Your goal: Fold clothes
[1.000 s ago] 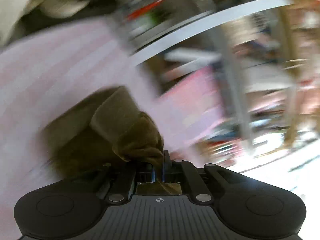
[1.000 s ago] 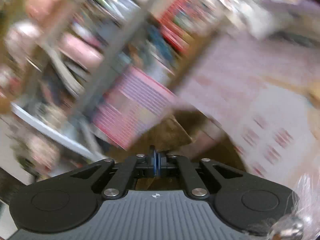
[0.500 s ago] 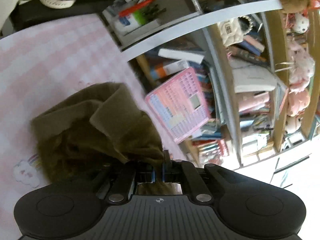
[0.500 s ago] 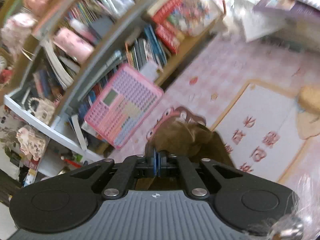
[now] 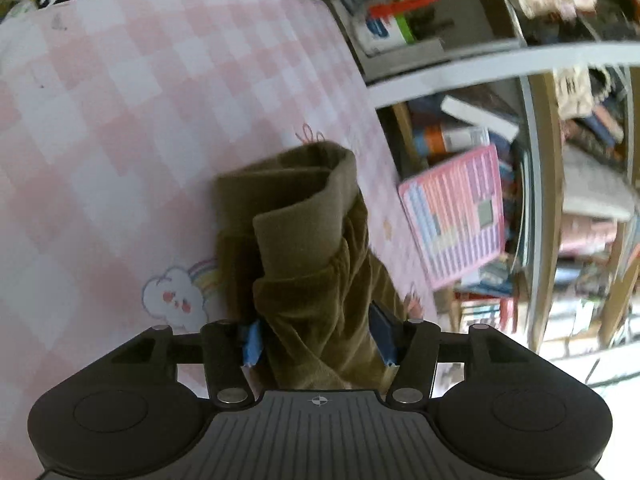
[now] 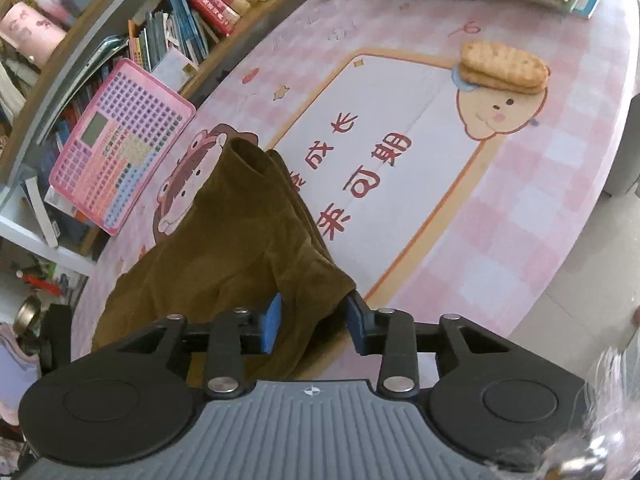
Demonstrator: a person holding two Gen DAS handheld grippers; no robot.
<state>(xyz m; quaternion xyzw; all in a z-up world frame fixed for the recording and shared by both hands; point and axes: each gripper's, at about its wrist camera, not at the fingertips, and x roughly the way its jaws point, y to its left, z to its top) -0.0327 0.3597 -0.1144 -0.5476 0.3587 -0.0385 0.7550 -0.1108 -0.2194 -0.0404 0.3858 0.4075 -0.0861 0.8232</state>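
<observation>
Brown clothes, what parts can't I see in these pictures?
- Brown garment, left wrist view: its near end runs under the left gripper body, so what kind of clothing it is stays unclear.
- Brown garment, right wrist view: the right gripper body hides its lower edge.
- Bookshelf, left wrist view: blurred, titles unreadable.
- Pink tablecloth, right wrist view: the garment covers part of the cartoon print.

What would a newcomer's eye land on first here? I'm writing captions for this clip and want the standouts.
The brown garment first: a dark, rumpled heap on the pink checked mat, lying between the spread jaws of both the right gripper and the left gripper. Next, the cartoon face topped with biscuits, printed at the mat's far side. Then the pink keypad toy, propped against the bookshelf beyond the mat's edge.
</observation>
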